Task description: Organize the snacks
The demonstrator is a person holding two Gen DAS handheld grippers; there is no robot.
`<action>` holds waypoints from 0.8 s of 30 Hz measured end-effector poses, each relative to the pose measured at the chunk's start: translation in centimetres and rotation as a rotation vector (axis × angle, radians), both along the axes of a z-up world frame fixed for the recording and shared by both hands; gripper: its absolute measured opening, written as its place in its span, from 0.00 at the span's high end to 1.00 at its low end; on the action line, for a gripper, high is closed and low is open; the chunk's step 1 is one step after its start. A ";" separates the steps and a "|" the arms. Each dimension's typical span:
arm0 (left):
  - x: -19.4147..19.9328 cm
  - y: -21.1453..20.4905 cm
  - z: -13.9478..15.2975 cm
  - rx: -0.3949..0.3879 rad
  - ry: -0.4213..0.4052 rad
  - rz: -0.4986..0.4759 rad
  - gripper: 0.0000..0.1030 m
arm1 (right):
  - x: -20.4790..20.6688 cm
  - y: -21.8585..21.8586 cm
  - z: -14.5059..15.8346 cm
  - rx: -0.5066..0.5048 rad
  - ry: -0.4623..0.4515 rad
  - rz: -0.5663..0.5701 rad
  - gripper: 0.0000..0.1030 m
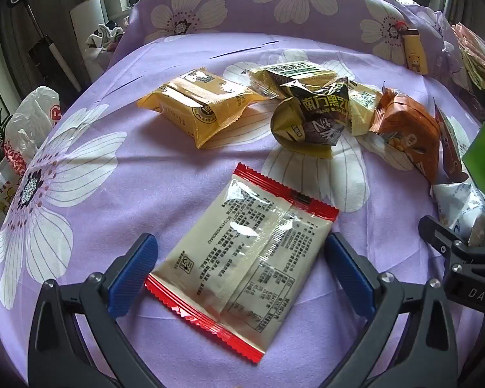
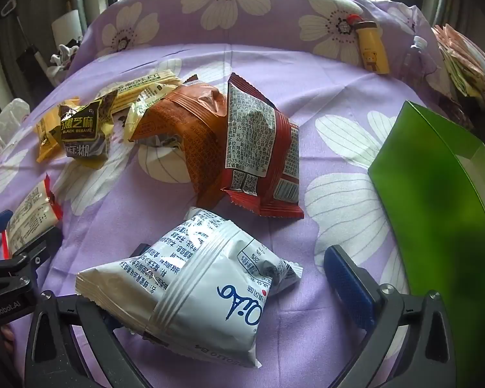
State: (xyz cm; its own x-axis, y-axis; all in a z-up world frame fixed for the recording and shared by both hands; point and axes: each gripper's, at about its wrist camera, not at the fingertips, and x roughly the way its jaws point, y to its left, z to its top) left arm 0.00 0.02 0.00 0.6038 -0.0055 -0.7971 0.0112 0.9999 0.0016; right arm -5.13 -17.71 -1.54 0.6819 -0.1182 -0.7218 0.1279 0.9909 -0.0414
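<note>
- Lilac cloth [image 1: 165, 168] printed with large white flowers covers the surface.
- Beige packet [image 1: 242, 252] with red zigzag ends and black print.
- Yellow packet [image 1: 200, 103] with dark markings.
- Black-and-gold sesame packet [image 1: 317, 116].
- Orange packet [image 2: 184, 119] beside a red packet [image 2: 262, 148] with a white label.
- White packet [image 2: 194, 284] with blue lettering.
- Green box [image 2: 436, 194].
- Tongs with blue pads [image 1: 349, 271] on black arms.
</note>
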 end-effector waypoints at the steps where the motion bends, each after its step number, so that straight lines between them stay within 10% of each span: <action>1: 0.0 0.0 0.0 0.003 0.000 0.000 0.00 | 0.0 0.0 0.0 0.000 0.000 0.000 0.00; 24: 0.0 0.0 0.0 0.008 -0.002 0.000 0.00 | 0.0 0.0 0.0 0.000 0.000 0.000 0.00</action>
